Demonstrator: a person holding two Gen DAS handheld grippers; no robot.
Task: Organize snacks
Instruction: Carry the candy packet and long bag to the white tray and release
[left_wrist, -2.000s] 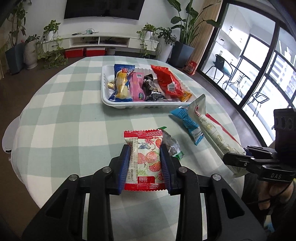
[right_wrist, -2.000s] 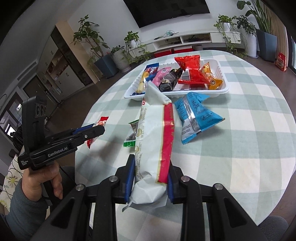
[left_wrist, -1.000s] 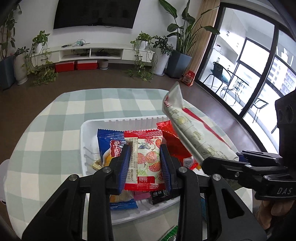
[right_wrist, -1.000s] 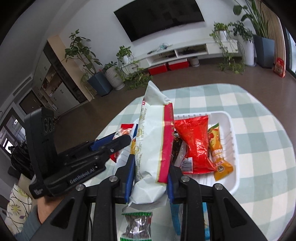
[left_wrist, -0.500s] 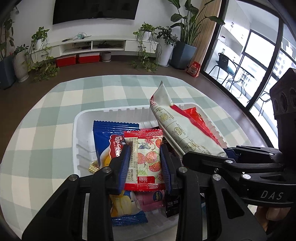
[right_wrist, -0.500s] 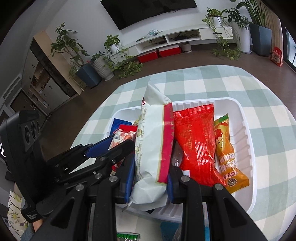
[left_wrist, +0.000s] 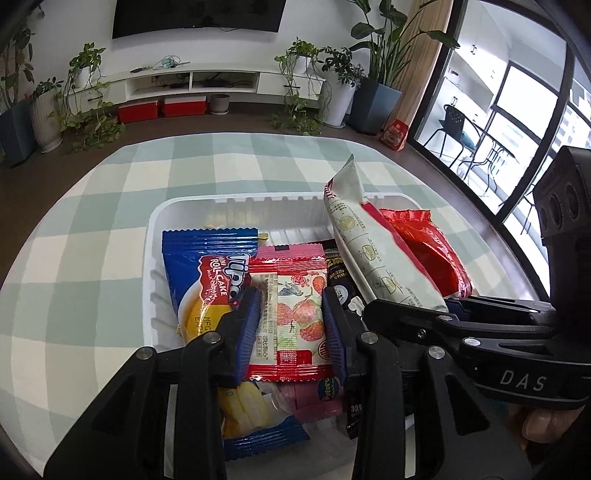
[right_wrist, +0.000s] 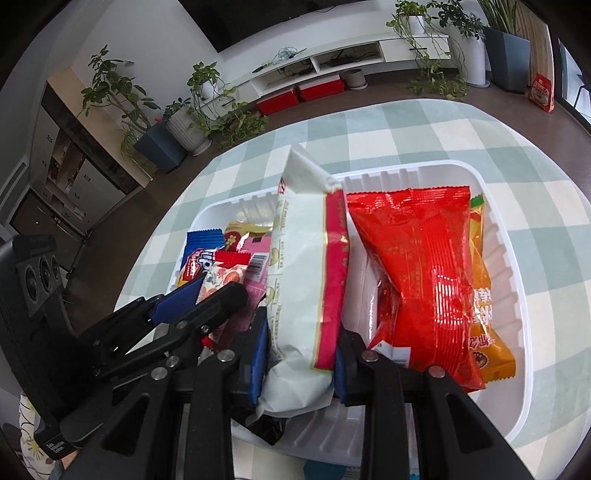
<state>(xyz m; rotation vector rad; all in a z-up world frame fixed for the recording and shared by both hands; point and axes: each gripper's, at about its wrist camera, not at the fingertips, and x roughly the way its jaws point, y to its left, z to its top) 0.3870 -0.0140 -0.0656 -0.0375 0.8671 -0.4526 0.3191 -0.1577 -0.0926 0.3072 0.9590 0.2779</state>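
The left gripper (left_wrist: 291, 325) pointed steeply downward, its jaws opening around a strawberry snack packet (left_wrist: 290, 317), while the right gripper (right_wrist: 301, 354) beside it clamped a long white packet (right_wrist: 306, 280).

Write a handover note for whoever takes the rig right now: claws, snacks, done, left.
Left claw: jaws opening around the small red strawberry packet, which sits between them over the white tray.
Right claw: shut on the long white-and-red bag, held over the tray's middle beside the big red bag.
Already in the tray: blue roll-cake packet, pink packet, dark packet, orange packet.
Done: both held snacks brought over the tray.
Left: let the strawberry packet drop, release the long bag. A packet edge shows past the tray's near rim in the right view; check the table.
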